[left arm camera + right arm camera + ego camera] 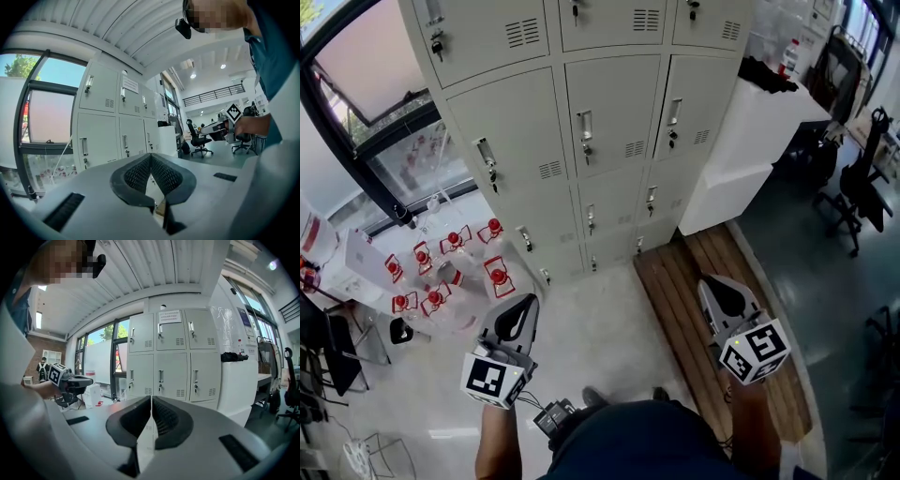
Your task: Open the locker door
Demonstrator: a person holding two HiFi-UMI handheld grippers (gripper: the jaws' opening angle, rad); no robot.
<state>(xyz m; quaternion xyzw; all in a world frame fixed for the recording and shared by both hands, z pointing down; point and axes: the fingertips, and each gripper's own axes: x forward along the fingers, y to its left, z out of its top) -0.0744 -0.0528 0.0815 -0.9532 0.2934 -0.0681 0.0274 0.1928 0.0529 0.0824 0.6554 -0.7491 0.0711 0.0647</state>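
A bank of pale grey lockers (581, 131) stands ahead, every door closed, each with a small handle and lock (585, 131). Both grippers hang well short of it, over the floor. My left gripper (523, 306) is shut and holds nothing; its own view shows the jaws (151, 157) meeting at the tips, lockers (101, 126) off to the left. My right gripper (713, 287) is shut and empty too, and its view looks along the closed jaws (151, 399) at the locker doors (173, 362). Each gripper appears in the other's view: right (220, 129), left (70, 380).
A white cabinet (759, 141) stands right of the lockers with a dark item on top. A wooden slatted platform (694, 309) lies under my right gripper. Several red-capped water jugs (450, 272) sit on the floor at the left by a window. Office chairs (853, 187) stand far right.
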